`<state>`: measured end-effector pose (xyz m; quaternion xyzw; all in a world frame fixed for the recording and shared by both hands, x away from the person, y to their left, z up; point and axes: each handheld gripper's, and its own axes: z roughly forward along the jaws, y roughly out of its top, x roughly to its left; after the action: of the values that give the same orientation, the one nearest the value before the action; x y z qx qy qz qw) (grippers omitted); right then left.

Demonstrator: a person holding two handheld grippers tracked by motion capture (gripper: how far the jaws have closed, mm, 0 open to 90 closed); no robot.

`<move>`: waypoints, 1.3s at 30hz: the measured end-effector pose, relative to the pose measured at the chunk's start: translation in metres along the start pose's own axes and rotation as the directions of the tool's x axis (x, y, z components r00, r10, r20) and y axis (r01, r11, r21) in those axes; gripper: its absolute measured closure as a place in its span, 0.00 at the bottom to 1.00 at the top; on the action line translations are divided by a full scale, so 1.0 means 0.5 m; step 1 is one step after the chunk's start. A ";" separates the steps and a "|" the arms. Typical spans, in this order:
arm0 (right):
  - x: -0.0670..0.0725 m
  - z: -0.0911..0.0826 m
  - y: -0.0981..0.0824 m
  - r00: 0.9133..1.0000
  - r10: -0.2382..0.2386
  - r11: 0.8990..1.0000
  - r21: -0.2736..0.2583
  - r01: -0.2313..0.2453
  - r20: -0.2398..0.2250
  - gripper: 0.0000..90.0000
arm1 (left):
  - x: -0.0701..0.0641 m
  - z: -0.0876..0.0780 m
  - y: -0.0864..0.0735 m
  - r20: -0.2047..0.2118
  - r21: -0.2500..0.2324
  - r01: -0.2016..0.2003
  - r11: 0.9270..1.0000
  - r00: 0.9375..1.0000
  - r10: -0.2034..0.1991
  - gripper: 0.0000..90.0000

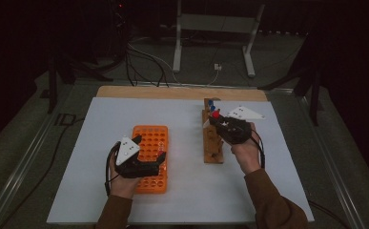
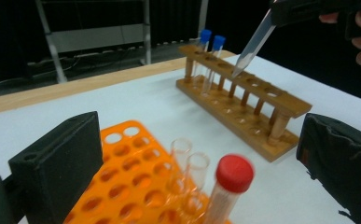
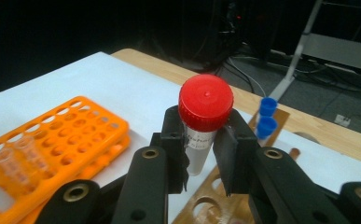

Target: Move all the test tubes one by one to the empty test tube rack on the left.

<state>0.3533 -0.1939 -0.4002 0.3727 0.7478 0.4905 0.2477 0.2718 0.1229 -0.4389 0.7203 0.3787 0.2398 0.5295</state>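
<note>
Right gripper view: right gripper point(image 3: 205, 154) pinches a red-capped tube point(image 3: 204, 122) upright, directly above the wooden rack point(image 3: 201, 205); left gripper point(image 1: 141, 161) spread, idle at the orange rack point(image 1: 149, 138).

The red-capped tube point(image 3: 201, 135) is a clear plastic tube with a round red screw cap and a faint printed label just under it. It hangs tilted, pointed tip down, above the far half of the wooden rack point(image 1: 212, 143), its tip just over one of the rack's holes. That rack is a long, two-tier strip with a row of round holes, lying right of centre and running near to far. Two blue-capped tubes point(image 2: 211, 51) stand upright at its far end.
</note>
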 end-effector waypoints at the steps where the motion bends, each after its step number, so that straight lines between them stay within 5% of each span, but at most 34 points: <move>1: 0.004 -0.001 -0.001 1.000 -0.005 1.000 -0.001 0.005 -0.006 0.83 | -0.005 0.004 0.003 0.002 -0.001 -0.001 1.000 1.000 0.001 0.01; 12: 0.038 -0.019 -0.007 0.995 -0.002 1.000 -0.005 0.002 -0.097 0.83 | -0.054 0.051 0.026 0.053 0.013 -0.055 0.998 0.997 0.054 0.04; 24: 0.077 -0.027 -0.020 0.976 0.000 0.999 0.039 0.009 -0.218 0.83 | -0.103 0.095 0.039 0.069 0.064 -0.128 0.990 0.990 0.123 0.11; 29: 0.092 -0.032 -0.018 0.967 -0.008 0.999 0.047 0.021 -0.255 0.83 | -0.117 0.106 0.040 0.057 0.080 -0.146 0.986 0.988 0.141 0.21; 39: 0.103 -0.036 -0.018 0.952 -0.003 0.998 0.053 0.021 -0.307 0.83 | -0.130 0.114 0.039 0.088 0.080 -0.202 0.976 0.977 0.195 0.69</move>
<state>0.3064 -0.1644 -0.4017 0.2943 0.7928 0.5197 0.1211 0.2811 0.0347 -0.4356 0.7863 0.2936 0.2456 0.4850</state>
